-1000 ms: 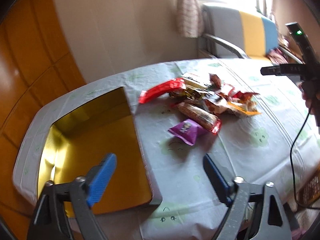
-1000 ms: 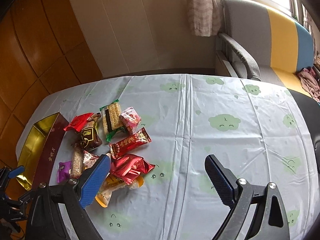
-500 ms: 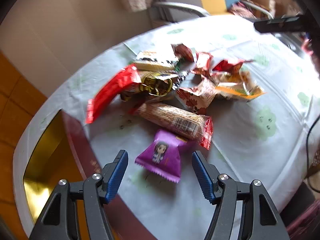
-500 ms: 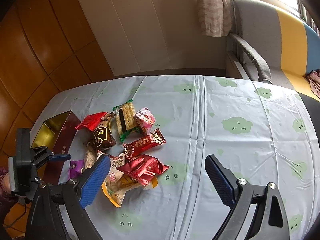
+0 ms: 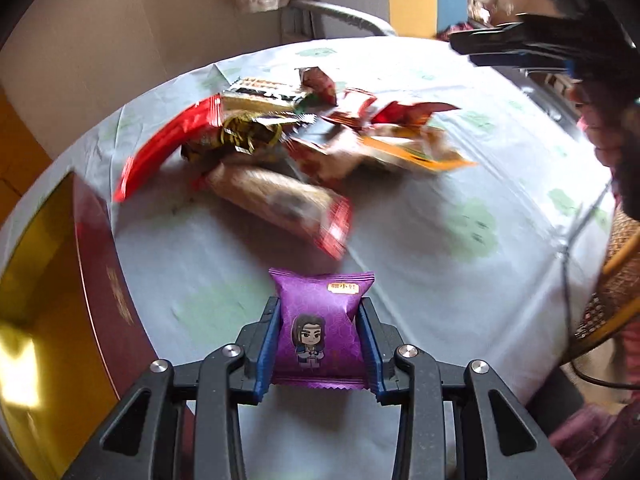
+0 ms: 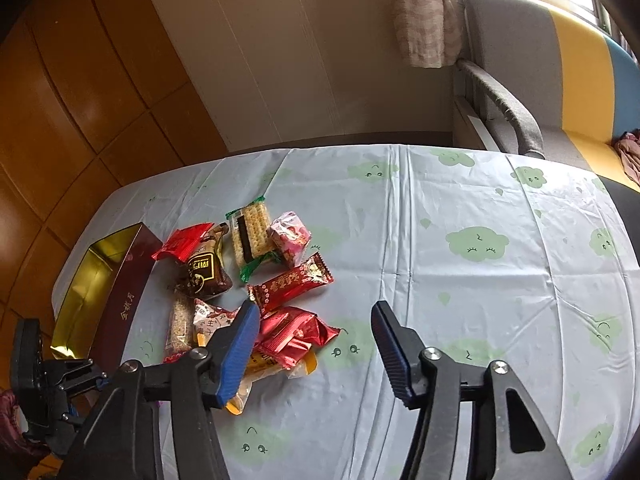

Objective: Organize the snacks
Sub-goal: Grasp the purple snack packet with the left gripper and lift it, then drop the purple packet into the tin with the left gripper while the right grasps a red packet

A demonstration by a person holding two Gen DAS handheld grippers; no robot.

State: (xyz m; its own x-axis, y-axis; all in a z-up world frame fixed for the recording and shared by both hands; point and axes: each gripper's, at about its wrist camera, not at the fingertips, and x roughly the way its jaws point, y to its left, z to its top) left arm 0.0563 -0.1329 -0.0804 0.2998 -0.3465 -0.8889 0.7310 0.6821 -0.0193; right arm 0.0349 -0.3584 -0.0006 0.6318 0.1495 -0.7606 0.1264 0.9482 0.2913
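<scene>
My left gripper [image 5: 320,320] is shut on a purple snack packet [image 5: 318,328] with a cartoon figure, held just above the tablecloth. Beyond it lies a pile of snacks: a long cereal bar [image 5: 280,200], a red packet [image 5: 164,148] and several others. A gold-lined maroon box [image 5: 44,280] stands open at the left. In the right wrist view my right gripper [image 6: 314,328] is open and empty above the pile's near edge [image 6: 288,332]. The box [image 6: 104,284] sits left of the pile, and the left gripper [image 6: 60,380] shows at the lower left.
The table has a pale cloth with green cloud faces [image 6: 476,240]. A grey, yellow and blue sofa [image 6: 560,60] stands behind the table at the right. A wicker basket [image 5: 616,292] sits off the table's right edge. Wooden panelling [image 6: 60,100] covers the left wall.
My left gripper has closed on the purple packet and lifted it slightly. My right gripper has moved in closer over the snack pile, still open.
</scene>
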